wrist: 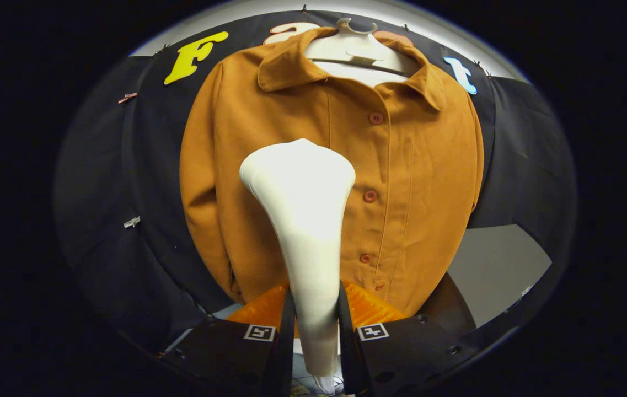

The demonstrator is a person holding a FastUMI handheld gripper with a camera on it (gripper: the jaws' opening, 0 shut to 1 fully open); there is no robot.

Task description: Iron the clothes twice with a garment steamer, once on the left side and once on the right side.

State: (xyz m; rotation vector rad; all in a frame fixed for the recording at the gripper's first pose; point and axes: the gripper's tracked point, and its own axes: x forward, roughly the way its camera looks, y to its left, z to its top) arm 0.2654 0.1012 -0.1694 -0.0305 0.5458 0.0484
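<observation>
The white garment steamer (302, 220) is clamped by its handle between the two fingers of the gripper (316, 325), both of which are pressed against it, and its wide head is held up in front of the orange jacket (418, 165). The jacket is hung on a white hanger (354, 41) against the booth wall, buttoned, with the steamer head set over the panel beside the button placket (371, 196), on the side toward the sleeve (200, 187). Whether the head is touching the cloth cannot be told. Trouble is most likely to be caused by the smooth, tapered handle: if it is pushed hard against the fabric, it could be twisted or slid within the grip. The loosely hung jacket could also be swung or dragged off the hanger by a forceful stroke, and the buttons could be snagged.
</observation>
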